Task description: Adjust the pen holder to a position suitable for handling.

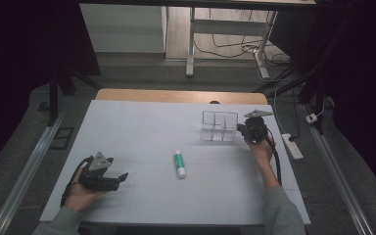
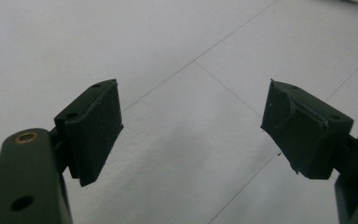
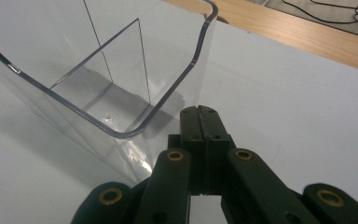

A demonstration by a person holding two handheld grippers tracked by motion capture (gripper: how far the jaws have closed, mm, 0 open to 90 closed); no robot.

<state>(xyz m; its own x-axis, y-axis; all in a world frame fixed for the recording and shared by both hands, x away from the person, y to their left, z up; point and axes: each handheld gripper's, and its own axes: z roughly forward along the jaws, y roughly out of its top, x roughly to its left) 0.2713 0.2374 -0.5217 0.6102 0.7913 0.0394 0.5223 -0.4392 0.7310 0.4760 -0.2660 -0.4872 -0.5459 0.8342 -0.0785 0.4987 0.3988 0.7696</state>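
Holding my right gripper [image 3: 200,112] with its jaws pressed together on nothing, I keep it just beside the near corner of the clear divided box [image 3: 121,88], which stands upright on the white counter [image 3: 284,93] toward its far right. My left gripper [image 2: 191,130] rests low over bare counter, jaws wide apart. Between us, mid-counter, a green-and-white tube [image 1: 179,163] lies flat.

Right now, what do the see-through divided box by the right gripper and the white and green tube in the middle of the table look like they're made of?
See-through divided box: likely clear hard plastic, glossy; table shows through its walls, rim glints. White and green tube: probably plastic, too small to confirm.
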